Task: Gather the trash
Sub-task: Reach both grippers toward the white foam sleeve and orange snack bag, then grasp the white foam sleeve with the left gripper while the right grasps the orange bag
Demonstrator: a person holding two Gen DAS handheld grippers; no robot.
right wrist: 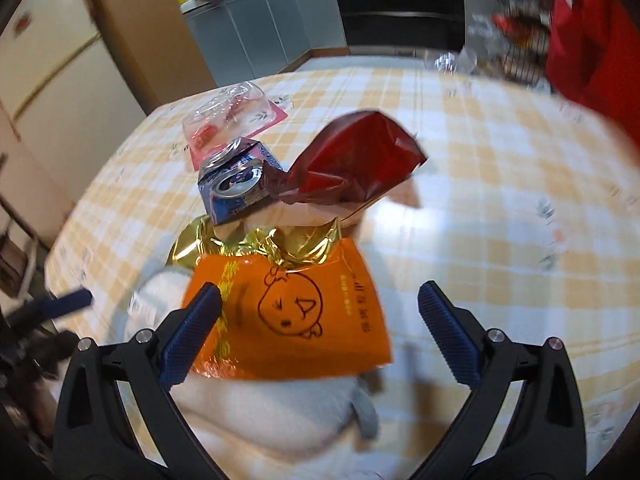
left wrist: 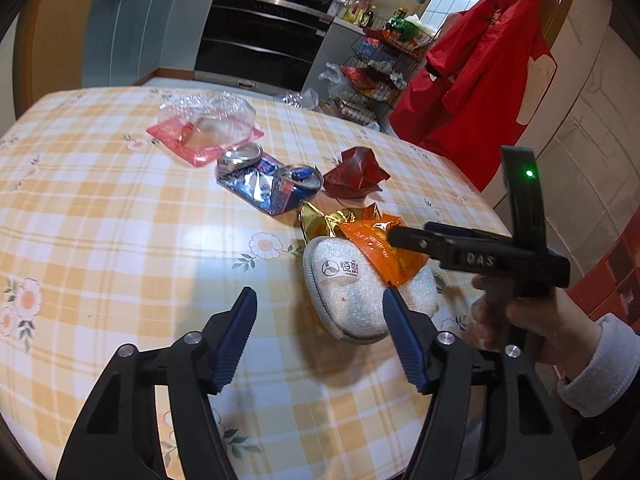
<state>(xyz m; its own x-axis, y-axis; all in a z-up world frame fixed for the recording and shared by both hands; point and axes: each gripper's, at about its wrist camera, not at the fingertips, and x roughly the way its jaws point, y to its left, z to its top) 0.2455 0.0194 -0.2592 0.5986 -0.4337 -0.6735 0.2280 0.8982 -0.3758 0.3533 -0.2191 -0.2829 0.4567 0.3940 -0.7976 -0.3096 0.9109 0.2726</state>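
Note:
Trash lies on a yellow checked tablecloth (left wrist: 100, 216). An orange snack wrapper (left wrist: 384, 252) with gold foil lies on a white sponge pad (left wrist: 352, 304). A crushed blue can (left wrist: 264, 184), a dark red wrapper (left wrist: 356, 174) and a clear plastic clamshell on pink card (left wrist: 208, 128) lie further back. My left gripper (left wrist: 320, 312) is open and empty, just in front of the sponge pad. My right gripper (right wrist: 320, 308) is open, its fingers either side of the orange wrapper (right wrist: 292, 316), above the pad (right wrist: 272, 412). The can (right wrist: 236, 180) and red wrapper (right wrist: 356, 160) lie beyond.
A wire rack of groceries (left wrist: 380, 64) and a red garment (left wrist: 492, 80) stand past the table's far right edge. A black oven (left wrist: 264, 36) and grey cabinets are behind. The table edge curves close on the right.

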